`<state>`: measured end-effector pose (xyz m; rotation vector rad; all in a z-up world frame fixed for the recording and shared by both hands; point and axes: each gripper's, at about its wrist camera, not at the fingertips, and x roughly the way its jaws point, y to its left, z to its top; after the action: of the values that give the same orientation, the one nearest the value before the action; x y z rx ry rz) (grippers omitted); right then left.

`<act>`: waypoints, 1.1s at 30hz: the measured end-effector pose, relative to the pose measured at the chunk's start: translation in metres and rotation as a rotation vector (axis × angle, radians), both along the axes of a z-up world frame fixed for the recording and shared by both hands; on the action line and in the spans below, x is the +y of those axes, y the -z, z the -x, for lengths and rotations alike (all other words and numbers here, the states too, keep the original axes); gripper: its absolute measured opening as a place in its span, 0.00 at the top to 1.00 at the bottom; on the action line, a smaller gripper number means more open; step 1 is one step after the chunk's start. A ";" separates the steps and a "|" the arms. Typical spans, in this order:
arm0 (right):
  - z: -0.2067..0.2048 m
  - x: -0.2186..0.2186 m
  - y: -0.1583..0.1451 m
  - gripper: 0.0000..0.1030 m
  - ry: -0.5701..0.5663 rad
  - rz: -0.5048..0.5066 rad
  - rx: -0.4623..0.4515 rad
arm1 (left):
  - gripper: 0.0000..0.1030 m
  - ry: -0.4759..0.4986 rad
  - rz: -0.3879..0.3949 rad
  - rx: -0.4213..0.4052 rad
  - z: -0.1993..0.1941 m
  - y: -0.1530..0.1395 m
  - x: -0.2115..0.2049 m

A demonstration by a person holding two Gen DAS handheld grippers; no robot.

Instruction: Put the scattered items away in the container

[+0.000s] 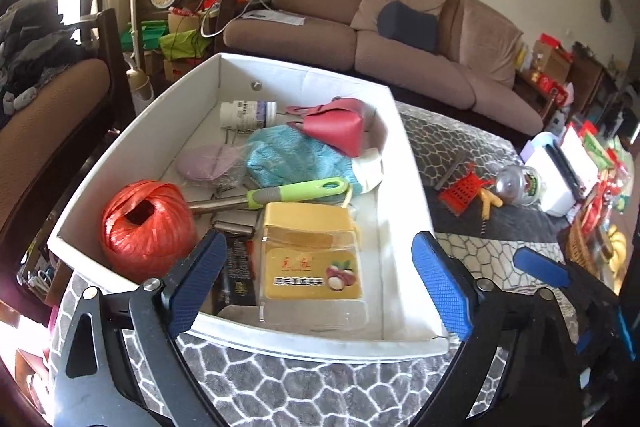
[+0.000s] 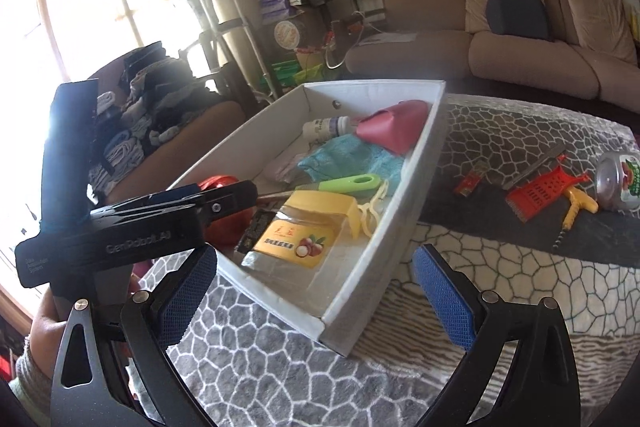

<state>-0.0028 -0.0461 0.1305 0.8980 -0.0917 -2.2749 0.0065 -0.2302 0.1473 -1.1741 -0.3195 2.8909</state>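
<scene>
A white box (image 1: 304,75) on the patterned tablecloth holds a yellow-lidded jar (image 1: 312,259), a red twine ball (image 1: 144,223), a green-handled peeler (image 1: 296,191), a blue knit cloth (image 1: 296,155), a pink pouch (image 1: 340,125) and a white bottle (image 1: 246,115). My left gripper (image 1: 318,235) hangs open over the box's near edge; the jar lies between its pads, untouched. My right gripper (image 2: 316,251) is open and empty over the box's (image 2: 400,227) near corner. On the cloth to the right lie a red grater (image 2: 536,193), a yellow corkscrew (image 2: 576,205), a clear jar (image 2: 620,181) and a small red item (image 2: 468,183).
A metal bar (image 2: 536,165) lies behind the grater. A white appliance (image 1: 556,179) and a basket of fruit (image 1: 592,247) stand at the table's right end. A brown sofa (image 1: 400,39) runs behind the table, and a chair piled with clothes (image 2: 152,115) stands at the left.
</scene>
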 end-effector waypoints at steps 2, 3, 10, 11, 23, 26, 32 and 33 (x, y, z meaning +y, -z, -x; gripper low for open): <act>0.008 0.023 0.000 0.02 0.052 0.015 -0.003 | 0.09 0.040 0.028 0.006 0.002 -0.002 0.019; 0.012 0.036 -0.001 0.02 0.073 0.025 -0.005 | 0.09 0.059 0.036 0.010 0.002 -0.003 0.028; 0.029 0.117 0.001 0.02 0.253 0.038 -0.024 | 0.07 0.168 0.104 0.025 0.003 -0.002 0.086; 0.030 0.126 0.002 0.02 0.274 0.038 -0.029 | 0.07 0.173 0.130 0.025 0.004 -0.001 0.095; 0.023 0.183 0.014 0.01 0.404 -0.118 -0.009 | 0.03 0.220 0.107 0.003 0.012 0.011 0.170; 0.021 0.198 0.024 0.00 0.442 -0.197 0.014 | 0.00 0.223 0.109 -0.016 0.015 0.021 0.188; 0.028 0.231 0.059 0.00 0.507 -0.288 -0.042 | 0.00 0.238 0.100 -0.072 0.020 0.053 0.221; 0.030 0.234 0.065 0.00 0.511 -0.293 -0.059 | 0.00 0.241 0.104 -0.084 0.021 0.060 0.226</act>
<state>-0.0326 0.1883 0.0659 1.2016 -0.0122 -2.7843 -0.0148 -0.0041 0.0875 -1.2539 -0.0246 2.6841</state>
